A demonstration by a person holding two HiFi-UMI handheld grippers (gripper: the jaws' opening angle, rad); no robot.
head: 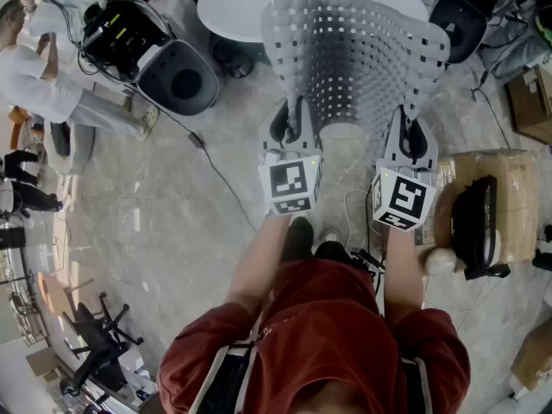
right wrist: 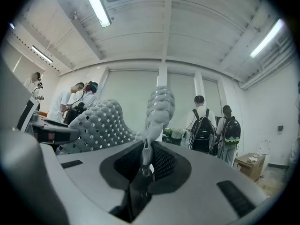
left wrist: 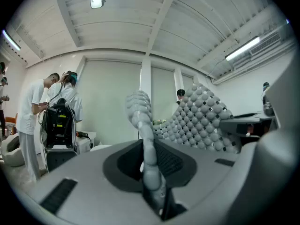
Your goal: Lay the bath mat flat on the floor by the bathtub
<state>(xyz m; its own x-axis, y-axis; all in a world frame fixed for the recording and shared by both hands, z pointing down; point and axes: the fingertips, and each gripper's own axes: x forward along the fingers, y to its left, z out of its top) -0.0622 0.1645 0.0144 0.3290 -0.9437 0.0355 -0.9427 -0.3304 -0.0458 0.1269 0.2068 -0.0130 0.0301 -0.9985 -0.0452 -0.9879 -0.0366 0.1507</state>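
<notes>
A grey rubber bath mat [head: 349, 59] with rows of small holes hangs spread out in front of me, held up off the marble floor by its two near corners. My left gripper [head: 286, 126] is shut on the mat's left corner, whose knobbly edge [left wrist: 146, 144] stands pinched between the jaws. My right gripper [head: 412, 134] is shut on the right corner, whose edge [right wrist: 151, 125] rises from the jaws. The white bathtub [head: 259, 3] lies just beyond the mat, partly hidden by it. Both grippers point level.
A dark round machine with a cable [head: 177, 78] stands on the floor at the left, people [head: 34, 67] beside it. A cardboard box [head: 496, 201] with a black device lies at the right. Office chairs [head: 95, 339] stand at the lower left. More people [right wrist: 204, 128] stand further off.
</notes>
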